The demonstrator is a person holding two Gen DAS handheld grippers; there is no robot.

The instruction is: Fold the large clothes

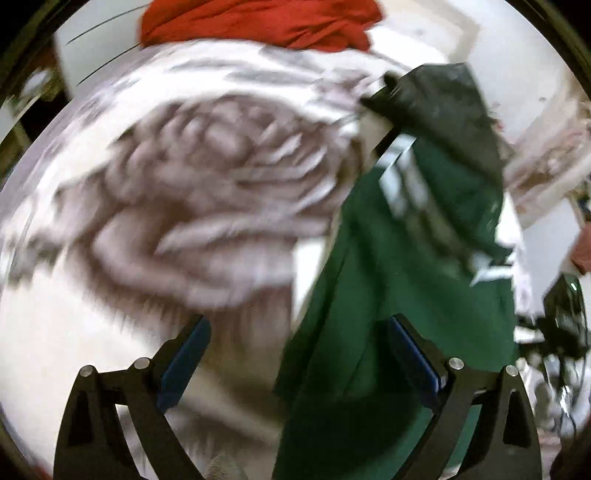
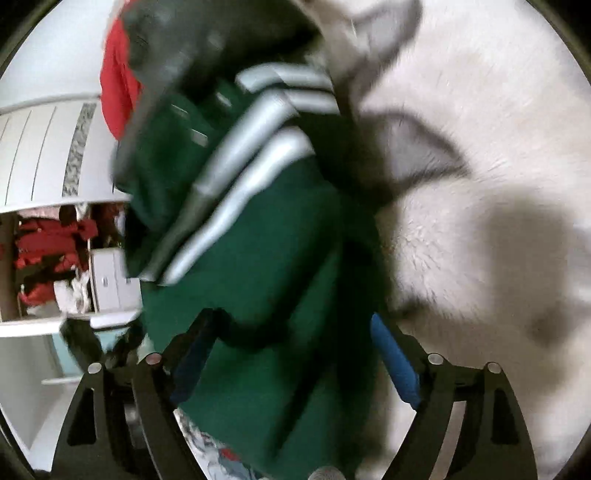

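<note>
A dark green garment (image 1: 388,258) with white stripes (image 2: 236,177) lies crumpled on a fluffy white and grey blanket (image 1: 192,173). Its far end is a dark grey part (image 1: 443,107). My left gripper (image 1: 299,325) is open over the blanket; the green cloth reaches in between its blue pads (image 1: 417,354) on the right side without being pinched. My right gripper (image 2: 291,319) is open too. Green fabric (image 2: 266,295) fills most of the gap between its fingers, and its blue pad (image 2: 397,363) stands apart from the cloth. Both views are blurred.
A red garment (image 1: 258,22) is bunched at the blanket's far edge. In the right wrist view a white cabinet (image 2: 44,147) stands on the left above a shelf of red clothes (image 2: 48,251). White fur (image 2: 480,184) spreads to the right.
</note>
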